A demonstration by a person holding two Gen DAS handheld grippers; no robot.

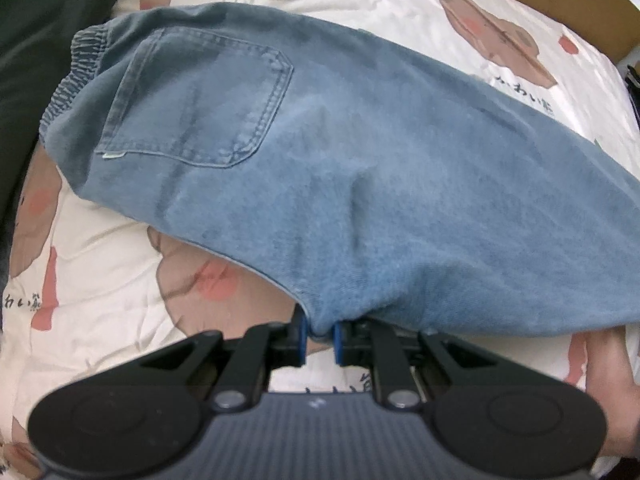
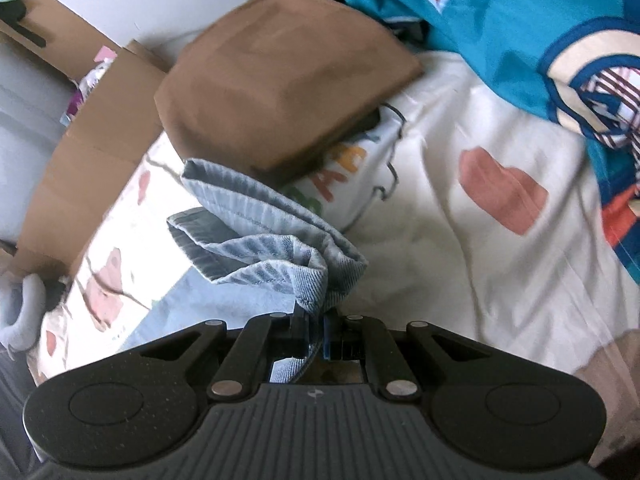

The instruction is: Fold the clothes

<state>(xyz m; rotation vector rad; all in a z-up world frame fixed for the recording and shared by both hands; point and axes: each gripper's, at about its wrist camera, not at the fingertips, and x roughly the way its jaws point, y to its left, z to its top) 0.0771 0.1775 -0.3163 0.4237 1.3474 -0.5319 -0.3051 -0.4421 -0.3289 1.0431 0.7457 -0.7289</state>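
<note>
Bedsheet (image 1: 100, 248): cream, printed with brown and pink figures; bears all items below.

Jeans (image 1: 340, 180): blue denim, folded lengthwise, back pocket (image 1: 196, 96) up. Long axis in the left wrist view runs from the elastic waistband (image 1: 66, 80) at 10 o'clock toward 4 o'clock. The garment lies ahead of the left tongs, at 12 o'clock.

Teal printed fabric (image 2: 520, 20): at 1 o'clock in the right wrist view.

Brown folded garment (image 2: 280, 80): at 11 o'clock from the right tongs, atop a white printed garment (image 2: 344, 168), just beyond the hems.

Left gripper (image 1: 320, 338): pads pressed on the near denim edge at mid-length.

Right gripper (image 2: 316, 334): pinching the bunched leg hems (image 2: 256, 224), which rise toward 11 o'clock.

Judgement: the right hand holds the free end, so it is the nearer one to carry hems along the long axis toward the waistband.
</note>
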